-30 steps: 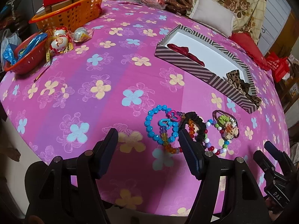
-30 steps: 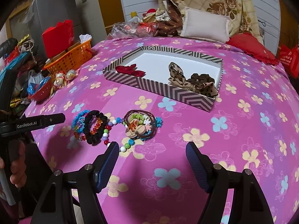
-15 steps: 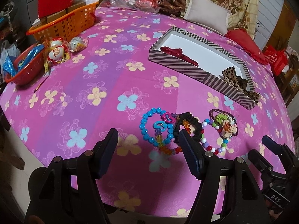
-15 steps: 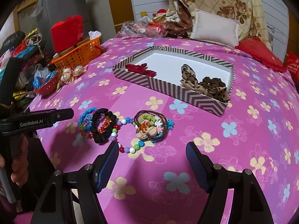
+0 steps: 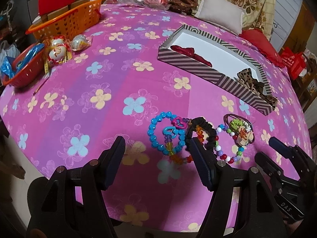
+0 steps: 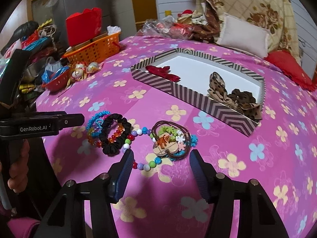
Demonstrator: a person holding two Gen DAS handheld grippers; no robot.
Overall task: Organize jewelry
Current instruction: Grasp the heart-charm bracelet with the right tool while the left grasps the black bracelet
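A cluster of jewelry lies near the table's front edge: a blue bead bracelet (image 5: 158, 133), a black scrunchie (image 6: 114, 133), a multicoloured bead bracelet (image 6: 147, 165) and a bundle of hair ties with a wooden heart charm (image 6: 166, 144). Behind it stands a striped box (image 6: 190, 93) holding a red bow (image 6: 164, 72) and leopard-print scrunchies (image 6: 235, 97). My right gripper (image 6: 160, 165) hovers just in front of the hair-tie bundle; its jaws are closing and the pads touch nothing. My left gripper (image 5: 156, 152) is open, low in front of the blue bracelet.
The floral pink tablecloth (image 5: 118, 83) covers a round table. At the far left are an orange basket (image 5: 67, 22), a red basket (image 5: 21, 71) and wrapped ornaments (image 5: 59, 51). Cushions (image 6: 244, 36) and bags lie behind the box. A person's hand (image 6: 17, 170) holds the left gripper's handle.
My right gripper has moved closer to the hair-tie bundle and its jaws have narrowed. The left gripper has stayed where it was.
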